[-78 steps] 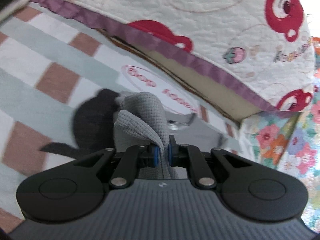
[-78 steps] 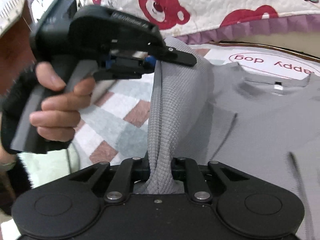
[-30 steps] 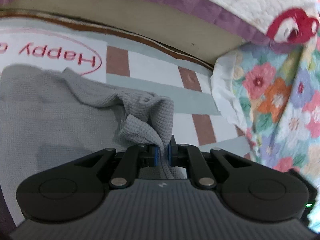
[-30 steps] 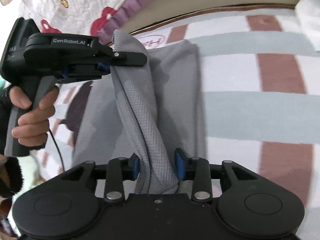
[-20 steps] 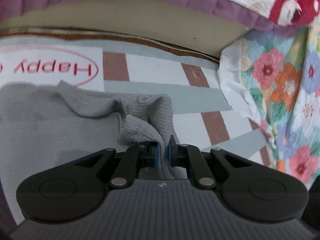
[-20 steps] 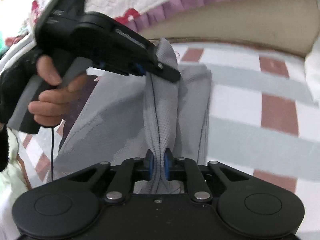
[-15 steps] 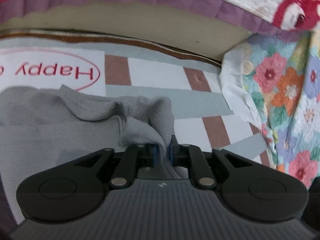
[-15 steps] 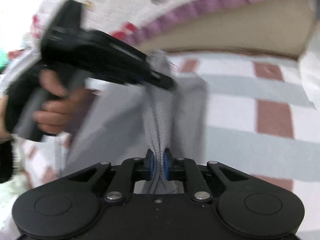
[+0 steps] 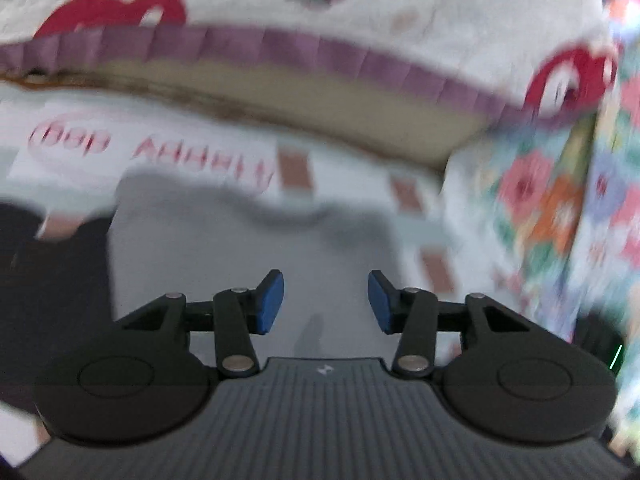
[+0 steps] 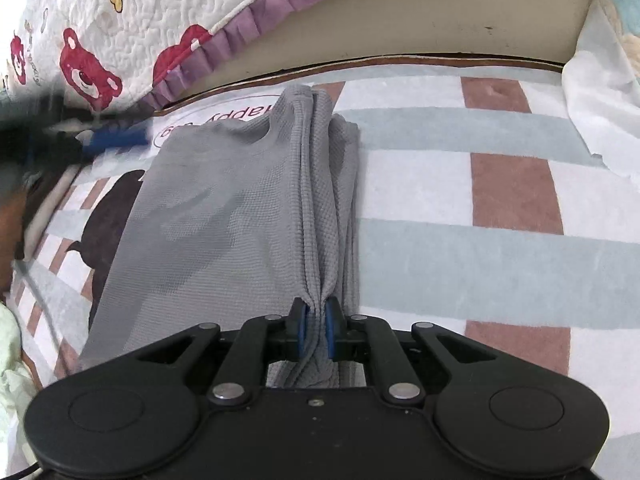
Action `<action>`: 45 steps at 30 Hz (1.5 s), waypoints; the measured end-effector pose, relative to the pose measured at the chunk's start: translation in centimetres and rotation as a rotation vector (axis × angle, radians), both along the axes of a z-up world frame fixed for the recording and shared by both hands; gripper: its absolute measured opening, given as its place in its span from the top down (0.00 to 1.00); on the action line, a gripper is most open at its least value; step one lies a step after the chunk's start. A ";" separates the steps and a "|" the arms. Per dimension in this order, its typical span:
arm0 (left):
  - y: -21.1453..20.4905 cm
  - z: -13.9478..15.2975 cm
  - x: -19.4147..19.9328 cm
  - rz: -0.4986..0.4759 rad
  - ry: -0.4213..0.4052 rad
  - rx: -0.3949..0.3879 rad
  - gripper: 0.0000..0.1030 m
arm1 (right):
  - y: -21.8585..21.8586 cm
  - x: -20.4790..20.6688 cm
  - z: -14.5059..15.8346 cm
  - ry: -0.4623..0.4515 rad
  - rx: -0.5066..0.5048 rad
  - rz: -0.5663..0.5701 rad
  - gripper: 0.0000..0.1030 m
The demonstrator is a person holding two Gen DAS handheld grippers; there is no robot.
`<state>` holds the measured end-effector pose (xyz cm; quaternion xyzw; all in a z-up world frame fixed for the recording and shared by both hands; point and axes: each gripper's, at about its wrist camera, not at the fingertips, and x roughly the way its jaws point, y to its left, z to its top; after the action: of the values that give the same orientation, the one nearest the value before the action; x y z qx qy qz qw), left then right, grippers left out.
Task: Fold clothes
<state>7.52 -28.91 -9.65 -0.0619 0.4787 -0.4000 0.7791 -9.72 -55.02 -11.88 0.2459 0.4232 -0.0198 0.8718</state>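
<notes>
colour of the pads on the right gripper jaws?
Blue pads, clamped on the grey waffle-knit shirt. Clearest in the right wrist view.

I am seeing a checked rug [image 10: 500, 208] in white, grey-green and brown lying flat, printed with a pink "Happy dog" oval [image 9: 152, 148]. A white quilt [image 10: 132, 20] with red bears and purple ruffle is hanging above it, a floral fabric [image 9: 560, 208] draping alongside.
</notes>
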 end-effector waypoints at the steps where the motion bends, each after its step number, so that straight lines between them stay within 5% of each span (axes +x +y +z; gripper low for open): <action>1: 0.7 -0.5 -0.7 0.002 0.002 0.024 0.57 | -0.3 -0.3 0.1 -0.006 0.006 -0.025 0.90; 10: 5.8 -0.5 -5.5 0.021 0.034 0.106 0.55 | -3.4 -2.6 0.9 -0.057 0.062 -0.241 0.83; 16: 7.9 -0.3 -9.0 0.004 0.044 0.150 0.55 | -2.3 -1.4 0.5 -0.042 0.084 -0.173 0.81; 22: 9.1 -1.0 -12.4 -0.126 -0.042 0.168 0.55 | -0.7 -1.3 1.6 -0.007 0.166 -0.140 0.80; 23: 9.3 -1.0 -12.9 -0.146 -0.058 0.169 0.55 | -0.9 -2.6 2.6 -0.058 0.248 -0.183 0.75; 24: 9.4 -1.0 -13.3 -0.167 -0.066 0.162 0.55 | -1.0 -4.1 3.6 -0.111 0.330 -0.225 0.58; 26: 9.5 -1.1 -13.8 -0.211 -0.076 0.139 0.55 | 0.0 -6.8 5.1 -0.189 0.420 -0.269 0.48; 29: 9.3 -1.3 -14.6 -0.261 -0.073 0.108 0.55 | 3.7 -6.8 5.9 -0.062 0.292 -0.127 0.52; 34: 8.2 -1.9 -15.8 -0.318 -0.175 0.182 0.55 | 9.8 -5.5 7.1 0.094 -0.130 0.115 0.53; 41: 8.2 -1.9 -14.8 -0.244 -0.174 0.186 0.55 | 10.2 -3.4 5.3 0.257 -0.341 0.426 0.61; 45: 8.5 -2.0 -14.8 -0.241 -0.168 0.178 0.57 | 7.6 -2.6 4.7 0.261 -0.249 0.505 0.61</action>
<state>-7.26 -20.44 -11.66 0.0989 0.4496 -0.4503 0.7651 -12.36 -47.44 -7.14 0.0195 0.5736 0.1142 0.8109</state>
